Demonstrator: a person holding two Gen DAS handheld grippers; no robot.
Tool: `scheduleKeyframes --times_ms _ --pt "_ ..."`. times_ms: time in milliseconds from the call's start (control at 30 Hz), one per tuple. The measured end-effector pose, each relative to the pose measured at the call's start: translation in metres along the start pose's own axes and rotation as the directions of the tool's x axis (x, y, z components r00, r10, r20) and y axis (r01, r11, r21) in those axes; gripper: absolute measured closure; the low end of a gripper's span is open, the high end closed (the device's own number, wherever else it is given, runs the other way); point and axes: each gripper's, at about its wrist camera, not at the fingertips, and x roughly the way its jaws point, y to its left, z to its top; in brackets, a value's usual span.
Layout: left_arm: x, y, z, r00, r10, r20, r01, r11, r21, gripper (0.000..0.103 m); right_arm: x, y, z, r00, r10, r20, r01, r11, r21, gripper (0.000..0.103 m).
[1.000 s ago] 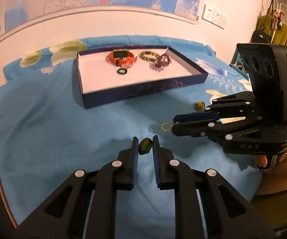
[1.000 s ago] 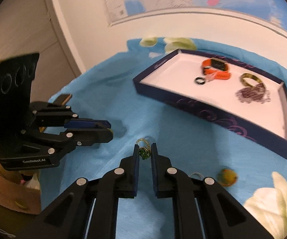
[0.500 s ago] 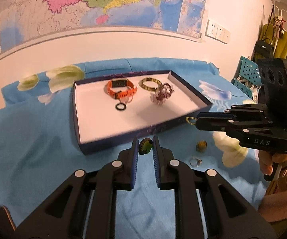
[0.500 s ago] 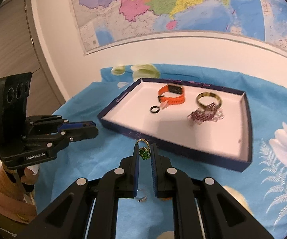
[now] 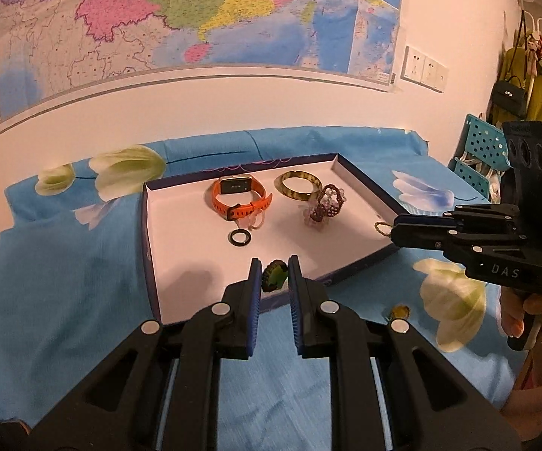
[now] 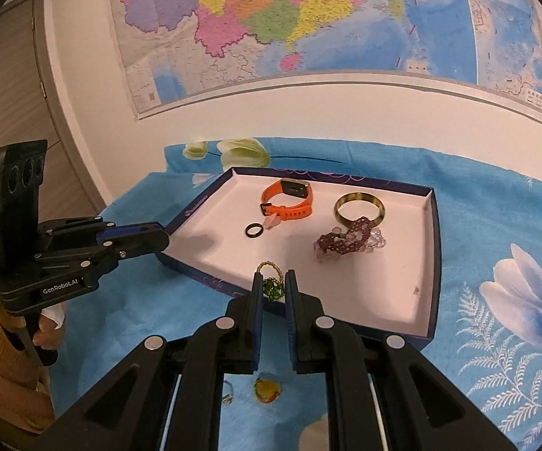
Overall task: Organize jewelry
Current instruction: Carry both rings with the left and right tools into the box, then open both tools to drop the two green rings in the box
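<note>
A dark blue tray [image 5: 361, 261] [image 6: 430, 293] with a white floor holds an orange watch [image 5: 239, 199] [image 6: 289, 203], a black ring [image 5: 240, 237] [image 6: 253, 230], a yellow-green bangle [image 5: 298, 185] [image 6: 359, 208] and a purple bead bracelet [image 5: 325, 206] [image 6: 342, 242]. My left gripper [image 5: 274, 276] is shut on a green-and-yellow ornament [image 5: 275, 275] above the tray's near edge. My right gripper [image 6: 272, 287] is shut on a green pendant with a gold bead loop [image 6: 271, 278] over the tray's near wall; it also shows in the left wrist view [image 5: 393, 231].
The tray lies on a blue flowered cloth [image 5: 64, 282]. A yellow-green piece [image 5: 398, 312] [image 6: 267, 391] and a small silver ring [image 6: 227, 394] lie on the cloth in front of the tray. A map hangs on the wall behind; a blue crate [image 5: 477, 150] stands at right.
Both grippers have risen off the cloth and moved towards the tray, each with its piece held. They now hover over the tray's near edge.
</note>
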Motion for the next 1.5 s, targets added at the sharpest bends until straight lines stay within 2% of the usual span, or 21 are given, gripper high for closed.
scheduleKeyframes --times_ms 633,1067,1500 --pt "0.056 0.013 0.013 0.996 0.042 -0.078 -0.044 0.999 -0.017 0.088 0.044 -0.026 0.015 0.997 -0.051 -0.055 0.052 0.999 0.016 0.093" --pt "0.096 0.018 0.018 0.985 0.061 -0.159 -0.067 0.997 -0.032 0.088 0.067 -0.034 0.015 0.99 -0.073 -0.122 0.076 0.997 0.019 0.093" --pt "0.113 0.02 0.018 0.979 0.074 -0.191 -0.082 0.996 -0.037 0.087 0.079 -0.039 0.014 0.984 -0.09 -0.155 0.094 0.995 0.015 0.091"
